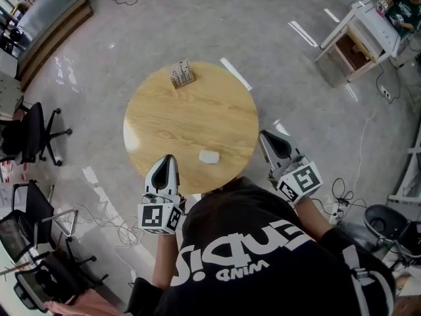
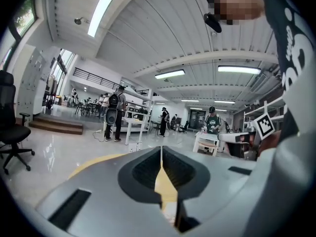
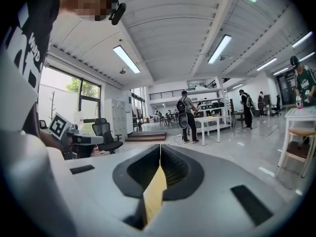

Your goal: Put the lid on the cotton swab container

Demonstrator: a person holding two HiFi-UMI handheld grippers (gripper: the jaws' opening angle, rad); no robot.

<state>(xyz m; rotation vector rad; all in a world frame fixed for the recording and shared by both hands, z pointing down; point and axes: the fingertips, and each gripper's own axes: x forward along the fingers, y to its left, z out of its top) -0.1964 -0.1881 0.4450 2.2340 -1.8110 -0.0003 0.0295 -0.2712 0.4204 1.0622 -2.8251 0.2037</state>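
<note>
Head view: the left gripper [image 1: 167,159] and right gripper [image 1: 266,137] are held low at the round table's [image 1: 197,114] near edge, pointing forward. The lid [image 1: 209,157] lies between them, and the cotton swab container [image 1: 182,74] stands at the far edge.

Left gripper view: jaws together, empty, aimed level across the room.

Right gripper view: likewise closed on nothing. Only the head view shows the lid and the container.

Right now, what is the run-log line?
left gripper: shut, empty | right gripper: shut, empty | small white lid: on round wooden table | clear swab container: far side, uncovered
</note>
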